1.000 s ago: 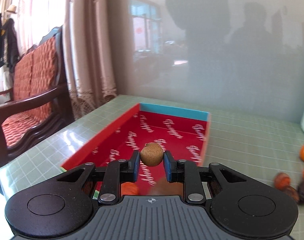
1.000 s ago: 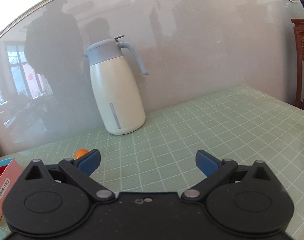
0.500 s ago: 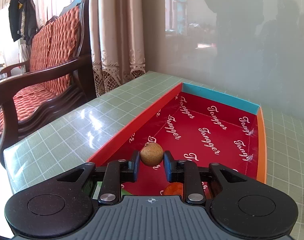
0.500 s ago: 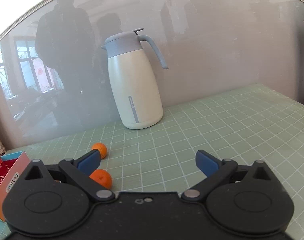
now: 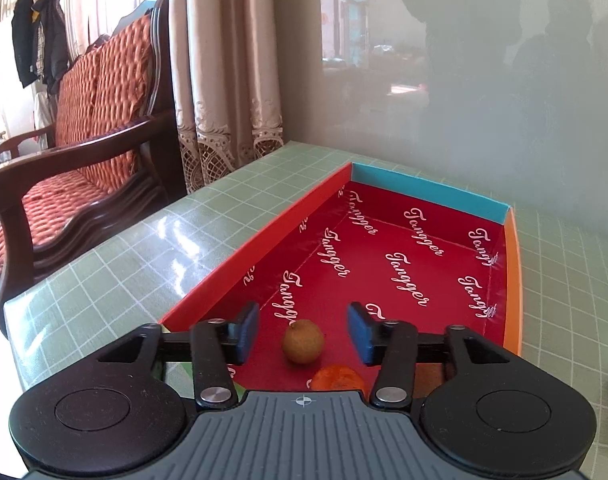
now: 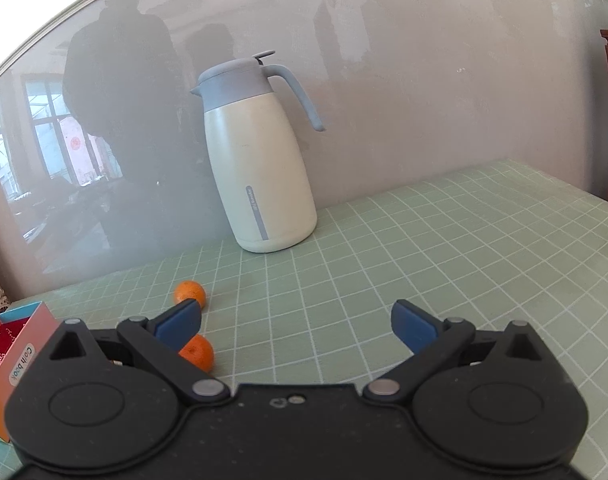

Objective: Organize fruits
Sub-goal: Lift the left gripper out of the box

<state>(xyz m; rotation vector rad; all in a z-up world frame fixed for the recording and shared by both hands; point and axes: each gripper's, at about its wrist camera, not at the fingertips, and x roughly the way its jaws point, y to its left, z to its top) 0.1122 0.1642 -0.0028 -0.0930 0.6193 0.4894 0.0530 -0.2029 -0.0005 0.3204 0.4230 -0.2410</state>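
My left gripper (image 5: 303,330) is now standing open, its pads clear of the brown fruit (image 5: 303,341) it was pinching half a second ago; the fruit is resting on the red box (image 5: 264,236) floor. An orange fruit (image 5: 338,378) is half hidden behind the gripper body. My right gripper (image 6: 296,322) is staying wide open and empty, partly covering one of two tangerines (image 6: 198,354) on the table (image 6: 444,260).

Orange fruit (image 5: 338,378) half behind claw body.

Red box (image 5: 388,256) floor open beyond longan (image 5: 303,341); jug (image 6: 260,160) stands rearward
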